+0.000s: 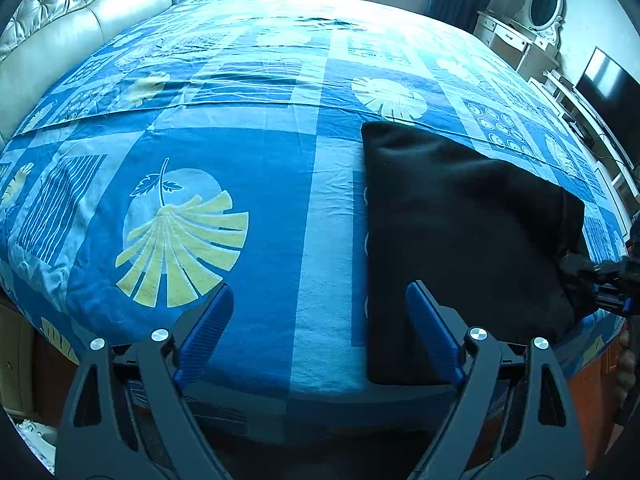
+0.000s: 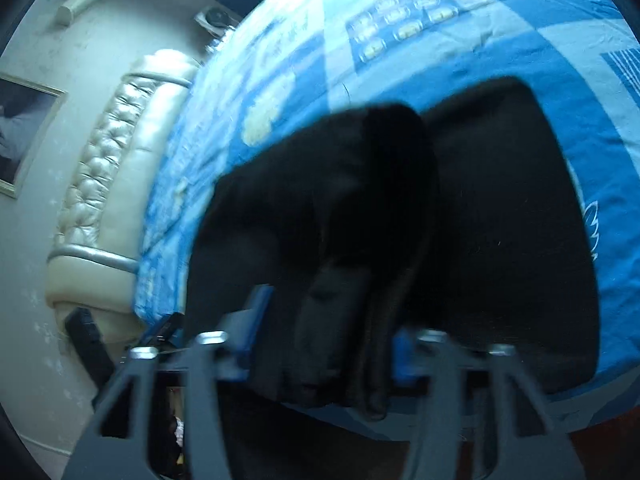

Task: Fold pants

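The black pants (image 1: 460, 220) lie folded in a dark rectangle on the right part of the blue leaf-patterned bed sheet (image 1: 240, 152), close to the bed's near edge. My left gripper (image 1: 320, 292) hangs open over the sheet; its right finger (image 1: 432, 328) overlaps the pants' near left edge, and nothing is between the pads. At the far right, my right gripper (image 1: 600, 276) bites the pants' right side. In the blurred right wrist view the right gripper (image 2: 332, 320) is shut on a bunched fold of the pants (image 2: 340, 200), lifted off the flat part.
A tufted pale headboard (image 1: 60, 32) borders the bed on the left. A white dressing table with an oval mirror (image 1: 536, 12) and a dark TV (image 1: 608, 84) stand past the right side. The bed's near edge drops off just below the grippers. A hand (image 1: 626, 364) shows at right.
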